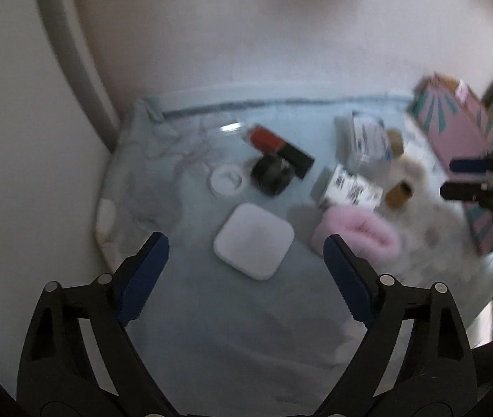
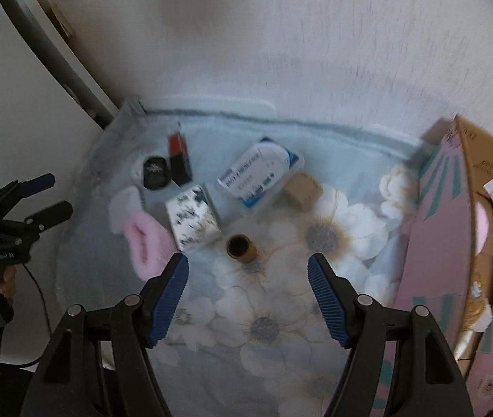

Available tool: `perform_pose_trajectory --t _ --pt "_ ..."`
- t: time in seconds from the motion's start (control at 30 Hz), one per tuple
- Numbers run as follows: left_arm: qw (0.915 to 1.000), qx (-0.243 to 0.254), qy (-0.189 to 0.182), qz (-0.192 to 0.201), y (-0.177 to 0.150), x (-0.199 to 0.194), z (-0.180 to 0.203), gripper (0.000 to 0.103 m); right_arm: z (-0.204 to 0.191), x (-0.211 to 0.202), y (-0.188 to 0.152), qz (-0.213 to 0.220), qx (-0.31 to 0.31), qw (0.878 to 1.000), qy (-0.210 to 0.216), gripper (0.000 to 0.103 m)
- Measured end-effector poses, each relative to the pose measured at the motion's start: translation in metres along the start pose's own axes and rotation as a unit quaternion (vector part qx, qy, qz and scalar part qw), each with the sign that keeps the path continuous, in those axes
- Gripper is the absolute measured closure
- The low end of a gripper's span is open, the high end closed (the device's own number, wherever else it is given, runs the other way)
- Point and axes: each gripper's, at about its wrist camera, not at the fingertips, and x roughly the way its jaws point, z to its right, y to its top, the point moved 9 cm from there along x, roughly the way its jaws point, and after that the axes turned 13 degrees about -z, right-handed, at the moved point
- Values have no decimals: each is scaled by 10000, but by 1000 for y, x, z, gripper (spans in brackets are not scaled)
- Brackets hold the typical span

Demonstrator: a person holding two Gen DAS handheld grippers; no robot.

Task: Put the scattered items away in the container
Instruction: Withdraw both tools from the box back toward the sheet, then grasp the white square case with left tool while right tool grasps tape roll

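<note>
My left gripper (image 1: 244,239) hangs open over a flat white square case (image 1: 254,241) on the pale blue cloth, its blue pads either side of the case and above it. Beyond the case lie a white round lid (image 1: 226,180), a black jar (image 1: 271,173) and a red-and-black lipstick box (image 1: 277,146). My right gripper (image 2: 248,260) is open and empty, with a small brown tube (image 2: 241,246) just ahead of its tips. A printed white box (image 2: 192,222), a pink fluffy band (image 2: 145,243), a blue-labelled packet (image 2: 260,173) and a tan block (image 2: 302,189) lie around. The pink cardboard container (image 2: 448,243) stands at the right.
A flower-print cloth (image 2: 333,236) covers the right part of the surface. A white fluffy item (image 2: 397,191) rests against the container. A pale wall (image 2: 281,52) runs close behind, and a dark curved bar (image 2: 58,59) stands at the far left corner. The views are blurred.
</note>
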Motion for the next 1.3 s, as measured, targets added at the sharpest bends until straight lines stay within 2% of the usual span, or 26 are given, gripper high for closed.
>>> perform_pose_trajectory --t 0.1,0.23,0.3,0.37,0.47,0.63,0.67,0.7,0.97,1.3 --pt "9997 243 82 -7 -4 23 1 14 3 20 -3 22 6 9999 -118 36" --pt "9996 285 56 -7 -7 45 2 16 2 41 -2 116 -17 9996 -268 36" --pt "9994 347 57 3 -7 52 4 16 1 48 -1 108 -59 9993 -352 38" --pt "9991 426 72 6 -8 57 6 17 -3 56 -1 100 -140 9989 -433 45" --pt "9985 528 110 3 -7 62 8 24 -5 66 -1 53 -175 9985 -507 46" --pt "9981 613 -47 42 -1 68 11 25 -5 68 2 114 -168 9979 -614 46" --pt "9980 623 -78 47 0 69 12 28 -5 69 3 100 -184 9978 -625 46" --pt "9978 649 -140 61 1 70 14 34 -6 69 4 89 -194 9977 -647 49" --pt "9972 654 -347 94 -1 71 16 35 -9 70 6 81 -300 9976 -616 81" --pt "9980 211 -567 183 1 52 9 35 -19 62 6 100 -391 9975 -587 81"
